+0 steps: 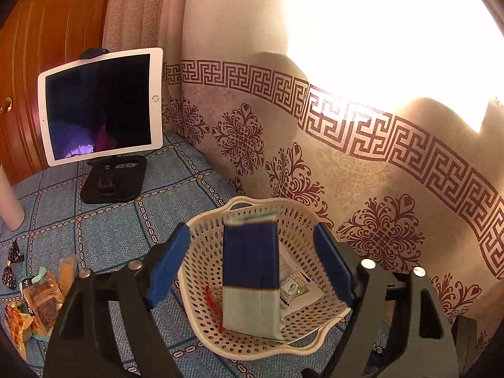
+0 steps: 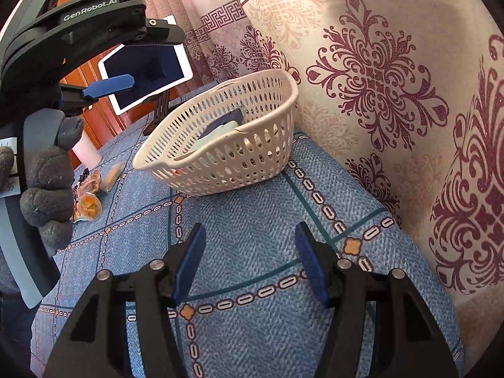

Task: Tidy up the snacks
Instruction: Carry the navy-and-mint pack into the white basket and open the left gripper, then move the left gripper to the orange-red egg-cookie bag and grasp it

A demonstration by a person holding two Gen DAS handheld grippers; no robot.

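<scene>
A white perforated basket (image 1: 201, 271) stands on the blue checked cloth by the curtain. My left gripper (image 1: 252, 261) hovers over it, open. A dark blue and pale green snack pack (image 1: 250, 277) sits blurred between the jaws with gaps on both sides, its lower end in the basket. The right wrist view shows that pack (image 2: 220, 126) lying inside the basket (image 2: 236, 163). A small patterned sachet (image 1: 294, 286) also lies in there. Loose wrapped snacks (image 1: 37, 302) lie on the cloth to the left. My right gripper (image 2: 250, 252) is open and empty over bare cloth, short of the basket.
A tablet on a black stand (image 1: 100, 104) stands behind the basket to the left, before a wooden door (image 1: 47, 31). A patterned curtain (image 1: 346, 173) hangs close behind the basket. A pink cylinder (image 1: 11, 201) stands at the far left. A gloved hand (image 2: 47, 182) holds the left gripper.
</scene>
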